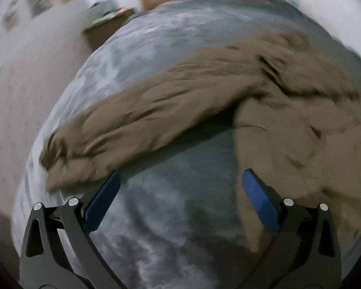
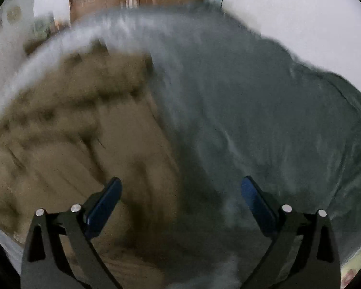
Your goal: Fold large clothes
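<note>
Brown and soft, the big garment (image 1: pixel 228 91) lies rumpled on the grey bed (image 1: pixel 156 216), and both the left gripper (image 1: pixel 180 192) and right gripper (image 2: pixel 180 197) hang wide open holding nothing, so I think each should pinch an edge firmly, then fold slowly.

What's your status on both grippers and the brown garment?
Left gripper open, empty. Right gripper open, empty. Brown garment rumpled on the grey bedspread, one sleeve stretched out. Nothing in the way.
</note>
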Action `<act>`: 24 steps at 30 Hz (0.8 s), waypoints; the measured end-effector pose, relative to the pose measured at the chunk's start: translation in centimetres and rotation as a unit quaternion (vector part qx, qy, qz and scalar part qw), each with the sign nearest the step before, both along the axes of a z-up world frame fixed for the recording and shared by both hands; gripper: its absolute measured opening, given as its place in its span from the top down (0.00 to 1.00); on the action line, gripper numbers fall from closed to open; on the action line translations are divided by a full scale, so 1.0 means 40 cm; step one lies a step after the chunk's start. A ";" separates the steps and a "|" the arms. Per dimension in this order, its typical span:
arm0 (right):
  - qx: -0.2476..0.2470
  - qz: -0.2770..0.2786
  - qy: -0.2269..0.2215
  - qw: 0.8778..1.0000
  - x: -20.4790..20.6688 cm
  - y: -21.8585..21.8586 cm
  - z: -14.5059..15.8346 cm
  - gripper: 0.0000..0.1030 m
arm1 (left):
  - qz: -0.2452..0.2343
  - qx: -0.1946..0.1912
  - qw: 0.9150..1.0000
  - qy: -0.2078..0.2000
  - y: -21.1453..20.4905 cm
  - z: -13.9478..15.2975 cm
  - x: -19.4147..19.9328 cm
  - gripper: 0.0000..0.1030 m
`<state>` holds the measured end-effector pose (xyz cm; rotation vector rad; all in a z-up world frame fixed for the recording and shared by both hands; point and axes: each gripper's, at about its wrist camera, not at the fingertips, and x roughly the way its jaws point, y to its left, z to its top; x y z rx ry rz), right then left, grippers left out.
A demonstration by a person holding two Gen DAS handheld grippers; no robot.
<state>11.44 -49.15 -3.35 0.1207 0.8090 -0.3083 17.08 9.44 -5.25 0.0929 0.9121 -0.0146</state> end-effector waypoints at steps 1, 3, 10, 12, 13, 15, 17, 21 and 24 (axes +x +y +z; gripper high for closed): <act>0.009 0.007 -0.040 0.999 -0.001 0.029 0.038 0.03 | 0.020 -0.011 1.000 0.002 0.028 -0.006 0.004 0.03; 0.020 0.023 -0.106 0.994 -0.001 0.080 0.103 0.02 | 0.084 -0.011 0.996 0.003 0.099 -0.042 0.022 0.03; 0.112 0.099 -0.203 0.968 0.120 0.256 0.138 0.02 | 0.148 0.146 0.978 -0.001 0.180 -0.151 0.059 0.03; 0.117 0.130 -0.140 0.975 0.177 0.303 0.065 0.02 | 0.147 0.167 0.975 -0.005 0.188 -0.182 0.070 0.03; 0.113 0.138 -0.108 0.978 0.210 0.316 0.041 0.02 | 0.148 0.168 0.975 -0.011 0.195 -0.198 0.074 0.03; 0.111 0.134 -0.094 0.980 0.228 0.317 0.017 0.02 | 0.155 0.165 0.974 -0.028 0.201 -0.207 0.078 0.03; 0.108 0.128 -0.091 0.982 0.231 0.313 0.008 0.02 | 0.165 0.173 0.970 -0.049 0.206 -0.199 0.083 0.03; 0.129 0.105 -0.090 0.982 0.207 0.257 -0.005 0.02 | 0.182 0.182 0.963 -0.078 0.207 -0.175 0.112 0.03; 0.169 0.097 -0.082 0.977 0.189 0.222 -0.018 0.02 | 0.194 0.158 0.966 -0.069 0.239 -0.170 0.130 0.17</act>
